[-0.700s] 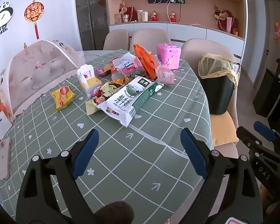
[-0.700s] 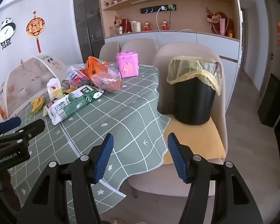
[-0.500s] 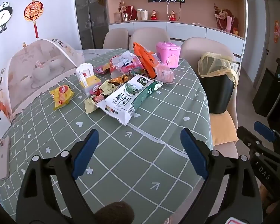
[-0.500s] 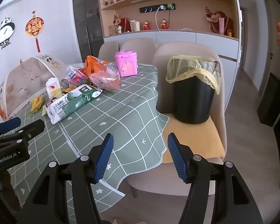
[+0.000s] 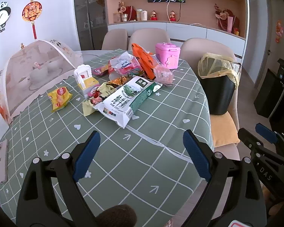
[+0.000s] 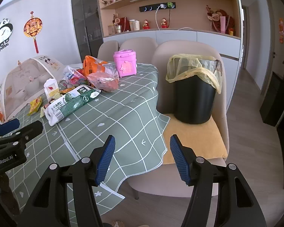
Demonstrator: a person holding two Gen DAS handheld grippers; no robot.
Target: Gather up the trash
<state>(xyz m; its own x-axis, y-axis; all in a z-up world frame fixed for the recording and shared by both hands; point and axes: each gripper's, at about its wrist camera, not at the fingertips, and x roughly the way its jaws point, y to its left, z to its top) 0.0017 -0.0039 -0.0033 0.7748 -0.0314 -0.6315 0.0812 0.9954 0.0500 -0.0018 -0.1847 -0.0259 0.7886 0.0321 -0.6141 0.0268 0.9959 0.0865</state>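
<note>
Trash: I see a heap of wrappers mid-table, well ahead of both grippers; the milk bag lies nearest, with the orange packet and yellow snack pack around it.
Bin: black bin with a yellow liner, on the chair beside the table.
Handling: I judge it all light, crinkly and slippery film; I would pinch the milk bag at its flat near end.
Left gripper: jaws spread wide, empty, tilted down over bare cloth.
Right gripper: jaws released, empty, angled down above the table edge.
</note>
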